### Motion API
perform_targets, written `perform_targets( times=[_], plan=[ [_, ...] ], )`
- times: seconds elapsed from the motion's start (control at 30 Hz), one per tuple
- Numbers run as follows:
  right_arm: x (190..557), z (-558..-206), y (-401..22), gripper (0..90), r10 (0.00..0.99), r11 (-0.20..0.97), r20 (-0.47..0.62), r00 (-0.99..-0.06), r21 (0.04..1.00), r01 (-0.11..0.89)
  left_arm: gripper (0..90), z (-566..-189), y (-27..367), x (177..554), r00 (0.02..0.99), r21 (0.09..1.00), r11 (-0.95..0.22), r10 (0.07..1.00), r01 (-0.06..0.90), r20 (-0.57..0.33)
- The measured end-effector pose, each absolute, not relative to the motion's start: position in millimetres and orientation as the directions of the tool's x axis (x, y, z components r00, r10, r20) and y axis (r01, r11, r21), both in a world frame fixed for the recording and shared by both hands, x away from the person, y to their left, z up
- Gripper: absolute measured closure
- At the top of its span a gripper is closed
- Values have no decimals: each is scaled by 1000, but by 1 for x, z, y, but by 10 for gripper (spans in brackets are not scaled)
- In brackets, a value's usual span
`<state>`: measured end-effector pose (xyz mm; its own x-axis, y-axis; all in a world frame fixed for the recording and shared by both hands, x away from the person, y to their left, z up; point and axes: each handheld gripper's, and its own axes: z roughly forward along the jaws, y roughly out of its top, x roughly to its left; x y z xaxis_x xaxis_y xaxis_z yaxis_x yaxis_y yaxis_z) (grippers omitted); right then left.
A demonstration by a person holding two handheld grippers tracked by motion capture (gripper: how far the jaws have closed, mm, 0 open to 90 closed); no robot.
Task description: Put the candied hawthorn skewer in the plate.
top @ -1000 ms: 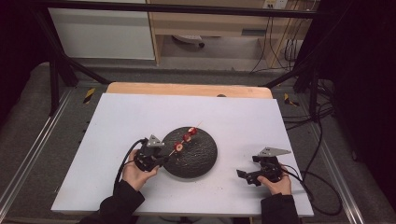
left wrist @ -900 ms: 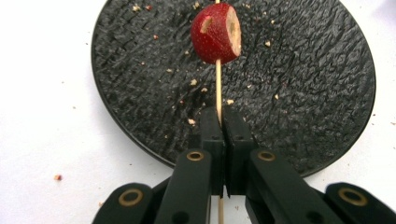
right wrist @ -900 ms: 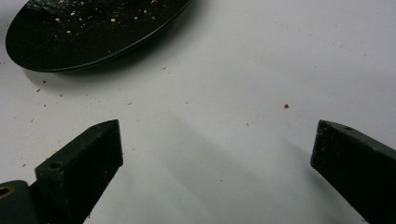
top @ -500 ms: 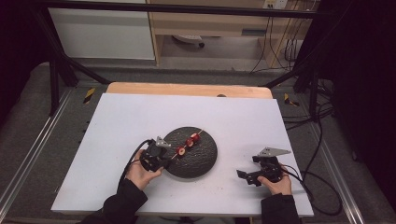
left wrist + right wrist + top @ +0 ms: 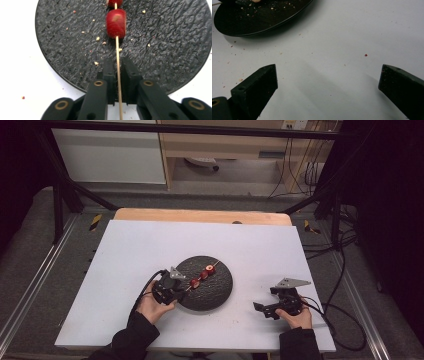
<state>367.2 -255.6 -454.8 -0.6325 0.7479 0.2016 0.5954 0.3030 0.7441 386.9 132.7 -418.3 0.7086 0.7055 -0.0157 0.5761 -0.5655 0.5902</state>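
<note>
We find the left tool (image 5: 117, 75) at the near-left rim of the black plate (image 5: 62, 50), its jaws standing a narrow gap apart with the thin wooden skewer (image 5: 118, 82) running between them; the jaws have just been opening and the pads no longer press on the stick. The skewer lies across the plate, carrying a red cylindrical piece (image 5: 116, 23) just ahead of the jaws and another red piece (image 5: 115, 2) beyond it. Crumbs are scattered over the plate and the white worktop (image 5: 130, 250). We note the right tool (image 5: 272, 307) resting on the worktop, well apart from the plate, jaws spread wide with nothing between them
</note>
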Motion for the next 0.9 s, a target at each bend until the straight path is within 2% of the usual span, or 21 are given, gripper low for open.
perform_targets(
  times=[0.4,0.7,0.9],
  plan=[
    [367,-456,-255,27,748,307,197,-634,744,593,364,-408,158,382,745,661,-555,667,505,-10],
    [367,-455,-255,25,749,300,204,-630,743,599,114,-407,193,377,717,670,-538,697,512,11],
    [368,-456,-255,23,750,301,204,-629,742,599,44,-412,215,373,674,688,-492,739,533,6]
  ],
)
